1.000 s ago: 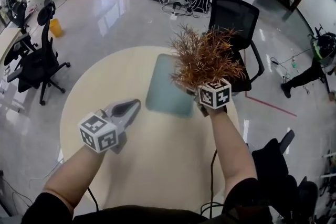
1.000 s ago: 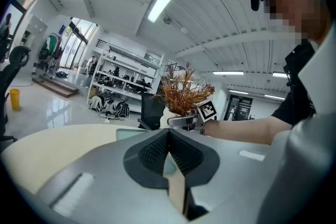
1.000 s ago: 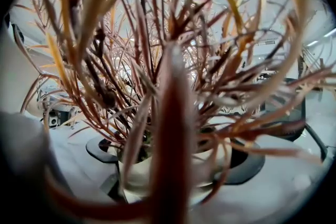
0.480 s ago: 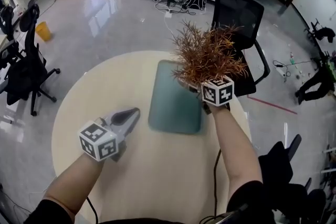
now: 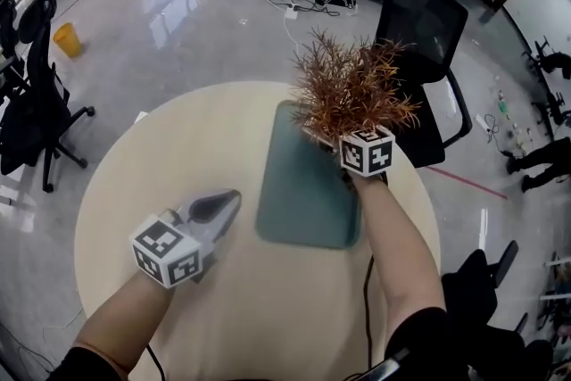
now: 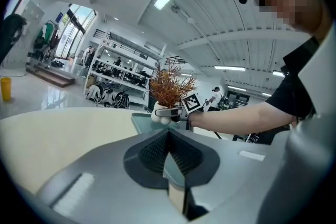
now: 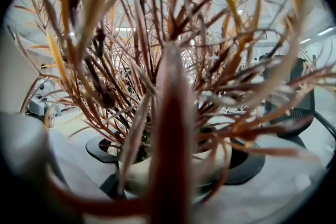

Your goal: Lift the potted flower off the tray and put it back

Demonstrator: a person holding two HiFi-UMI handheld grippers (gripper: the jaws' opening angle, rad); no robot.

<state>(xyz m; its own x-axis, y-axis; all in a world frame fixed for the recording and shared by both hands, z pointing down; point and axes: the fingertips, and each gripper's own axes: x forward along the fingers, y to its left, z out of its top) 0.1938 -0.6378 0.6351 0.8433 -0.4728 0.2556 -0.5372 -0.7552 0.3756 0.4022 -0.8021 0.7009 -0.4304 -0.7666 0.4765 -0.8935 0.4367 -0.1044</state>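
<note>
Nearest, the left gripper, jaws closed on nothing, sits over the round table near its left edge. Beyond, the right gripper clamps the one potted flower by its white pot, over the single green tray's far right corner.

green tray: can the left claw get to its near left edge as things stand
Probably yes. The left claw, shut and empty, is beside the flat green tray over the round beige table, with nothing between them.
</note>
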